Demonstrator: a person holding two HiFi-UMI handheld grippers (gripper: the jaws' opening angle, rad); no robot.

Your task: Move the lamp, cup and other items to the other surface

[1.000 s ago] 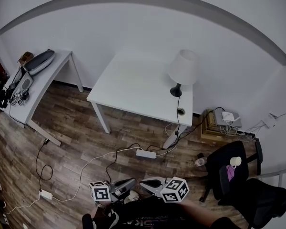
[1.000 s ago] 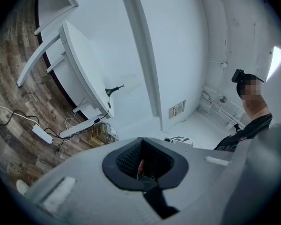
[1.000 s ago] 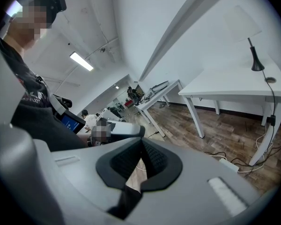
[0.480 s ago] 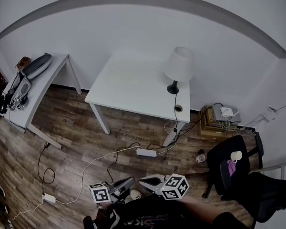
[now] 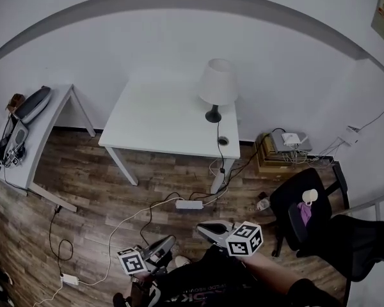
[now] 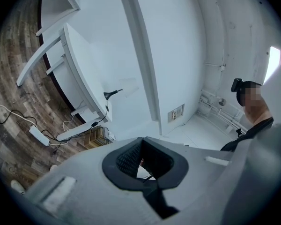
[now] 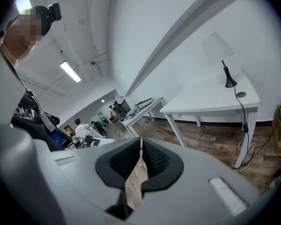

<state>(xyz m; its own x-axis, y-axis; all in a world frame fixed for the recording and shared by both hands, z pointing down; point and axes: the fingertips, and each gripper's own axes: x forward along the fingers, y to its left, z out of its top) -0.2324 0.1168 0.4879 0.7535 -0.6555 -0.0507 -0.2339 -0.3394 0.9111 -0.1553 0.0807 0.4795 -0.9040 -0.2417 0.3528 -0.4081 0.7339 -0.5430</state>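
A lamp (image 5: 217,86) with a white shade and black base stands at the right end of the white table (image 5: 160,120); a small dark round thing (image 5: 223,141) lies by its cord. A white cup (image 5: 310,196) and a purple item (image 5: 304,213) rest on the black chair (image 5: 288,206). My left gripper (image 5: 173,240) and right gripper (image 5: 201,226) hang low over the floor, far from the table, both shut and empty. The right gripper view shows the lamp (image 7: 218,48) on the table (image 7: 210,100) ahead. The left gripper view has the lamp (image 6: 114,93) far off.
A second white table (image 5: 48,123) with gear on it stands at the left. A power strip (image 5: 189,204) and loose cables lie on the wood floor. A low box (image 5: 275,158) with adapters sits by the wall. People stand far back in the right gripper view.
The head view has swung right, so the table and lamp sit further left. My right gripper has moved up and to the right in the view. The left gripper has stayed put.
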